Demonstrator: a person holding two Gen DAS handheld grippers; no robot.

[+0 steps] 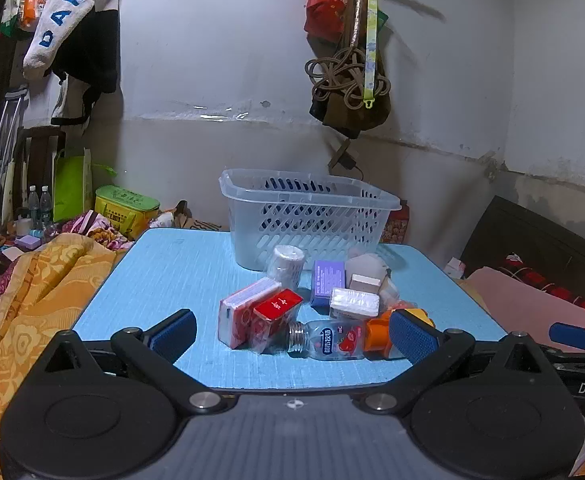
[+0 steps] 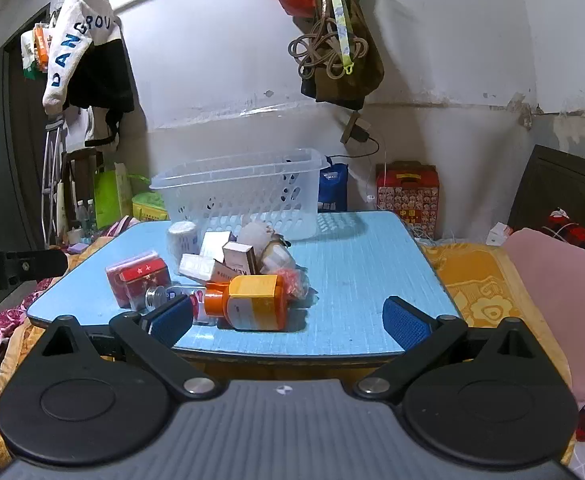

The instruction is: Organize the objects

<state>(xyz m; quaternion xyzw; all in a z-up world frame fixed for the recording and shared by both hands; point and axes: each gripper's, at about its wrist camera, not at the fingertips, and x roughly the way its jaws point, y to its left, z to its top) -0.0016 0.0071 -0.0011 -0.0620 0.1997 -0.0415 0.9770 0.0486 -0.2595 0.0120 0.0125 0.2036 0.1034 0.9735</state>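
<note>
Small boxes, packets and bottles (image 1: 316,304) lie heaped at frame centre before the translucent plastic slotted basket (image 1: 308,216); left gripper (image 1: 292,334) and right gripper (image 2: 290,318) gape, empty.

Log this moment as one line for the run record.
left gripper: open, holding nothing | right gripper: open, holding nothing | basket: looks empty, far table edge | item pile: on blue table, nothing moved yet

Blue table (image 1: 180,268), clear basket (image 1: 312,216), orange bottle (image 2: 256,302).
</note>
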